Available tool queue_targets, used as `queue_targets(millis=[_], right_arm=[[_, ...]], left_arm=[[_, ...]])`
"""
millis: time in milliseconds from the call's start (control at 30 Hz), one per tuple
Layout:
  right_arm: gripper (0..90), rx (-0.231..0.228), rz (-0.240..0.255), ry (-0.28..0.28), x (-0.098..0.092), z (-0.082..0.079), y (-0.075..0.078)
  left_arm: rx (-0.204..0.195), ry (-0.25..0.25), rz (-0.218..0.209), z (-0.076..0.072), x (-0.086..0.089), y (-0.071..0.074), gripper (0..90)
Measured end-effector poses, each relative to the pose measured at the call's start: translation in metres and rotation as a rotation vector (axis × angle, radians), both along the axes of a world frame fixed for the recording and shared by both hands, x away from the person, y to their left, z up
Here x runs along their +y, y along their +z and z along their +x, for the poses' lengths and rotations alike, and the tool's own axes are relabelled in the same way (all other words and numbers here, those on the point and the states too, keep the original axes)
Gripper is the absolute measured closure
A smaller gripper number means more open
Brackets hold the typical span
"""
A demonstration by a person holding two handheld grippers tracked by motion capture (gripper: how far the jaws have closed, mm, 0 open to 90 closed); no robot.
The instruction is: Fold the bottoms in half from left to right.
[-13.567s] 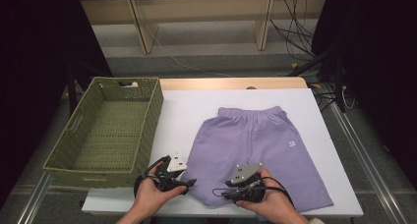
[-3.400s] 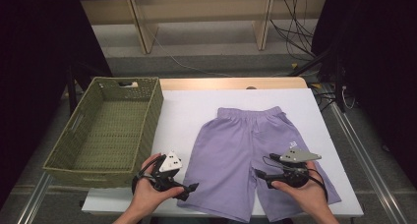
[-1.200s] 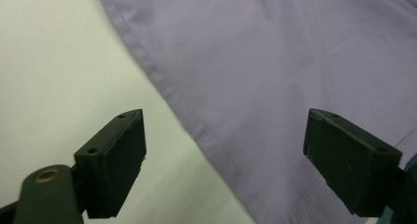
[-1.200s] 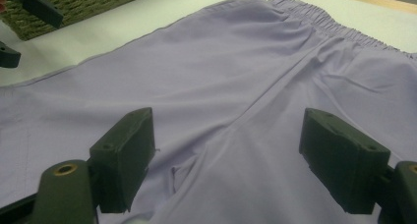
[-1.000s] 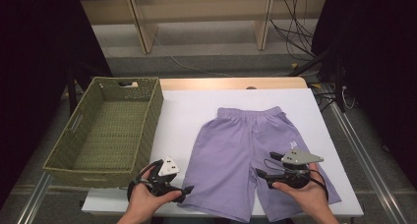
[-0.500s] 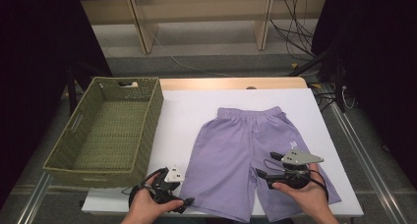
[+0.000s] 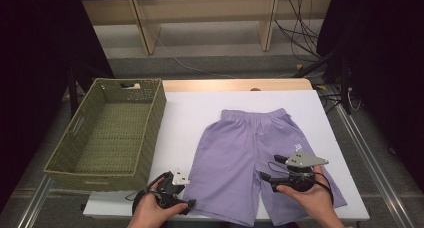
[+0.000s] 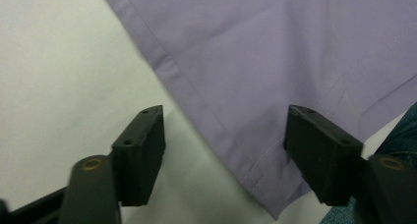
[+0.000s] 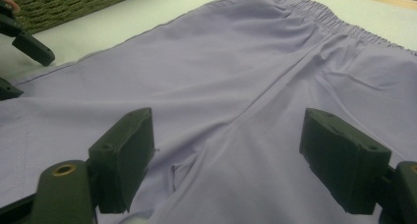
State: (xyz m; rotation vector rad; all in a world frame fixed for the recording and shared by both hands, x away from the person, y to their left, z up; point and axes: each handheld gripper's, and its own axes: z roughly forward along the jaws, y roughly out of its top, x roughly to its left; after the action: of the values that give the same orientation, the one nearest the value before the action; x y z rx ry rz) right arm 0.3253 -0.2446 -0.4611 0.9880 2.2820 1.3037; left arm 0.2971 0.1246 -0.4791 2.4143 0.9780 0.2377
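Shorts (image 7: 250, 158): flat on table (image 7: 200, 113), waistband far, legs toward you | Left gripper (image 8: 223, 150): jaws apart and just been closing, straddling the left leg's hem corner, not yet pinching | Right gripper (image 9: 226, 155): open over the crotch seam | Your left is nearer its grasp; basket (image 7: 107, 133) lies left.

white table (image 7: 200, 113), wooden strip along its far edge. directly on it: olive-green woven basket (image 7: 150, 138) on the left part, reaching the near-left edge; lilac shorts (image 7: 240, 153) spread flat right of centre, waistband toward the far side, leg hems at the near edge. basket and shorts apart.
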Motion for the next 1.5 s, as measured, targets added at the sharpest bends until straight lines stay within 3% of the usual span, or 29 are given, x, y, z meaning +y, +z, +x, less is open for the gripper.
queue_targets(millis=[133, 267, 500, 767, 900, 1100, 1367, 1500], right_arm=[[21.9, -0.002, -0.002, 0.005, 0.002, 0.000, -0.001], [22.0, -0.004, -0.005, 0.003, 0.002, 0.000, 0.000], [22.0, -0.003, -0.009, 0.010, 0.005, 0.001, 0.000], [22.1, 0.002, -0.009, 0.026, 0.008, 0.002, -0.001], [22.2, -0.002, -0.009, 0.022, 0.006, 0.003, 0.000], [22.2, 0.000, -0.012, 0.027, 0.008, 0.002, 0.000], [22.5, -0.007, -0.011, 0.024, 0.006, 0.002, 0.000], [22.6, -0.010, -0.010, 0.025, 0.007, 0.002, 0.000]], left_arm=[[0.012, 0.001, 0.004, 0.001, -0.004, 0.002, 41.3], [0.015, 0.018, 0.009, 0.004, -0.004, 0.004, 58.0], [-0.011, 0.002, 0.024, -0.002, -0.011, 0.004, 77.0], [-0.003, 0.014, -0.001, -0.002, -0.009, 0.003, 87.8], [-0.006, 0.011, -0.021, -0.002, -0.006, 0.002, 89.1], [0.000, 0.015, -0.068, -0.001, -0.001, 0.002, 89.5], [-0.005, 0.057, -0.218, -0.003, 0.013, 0.017, 89.7], [-0.017, 0.066, -0.256, -0.005, 0.019, 0.023, 89.6]])
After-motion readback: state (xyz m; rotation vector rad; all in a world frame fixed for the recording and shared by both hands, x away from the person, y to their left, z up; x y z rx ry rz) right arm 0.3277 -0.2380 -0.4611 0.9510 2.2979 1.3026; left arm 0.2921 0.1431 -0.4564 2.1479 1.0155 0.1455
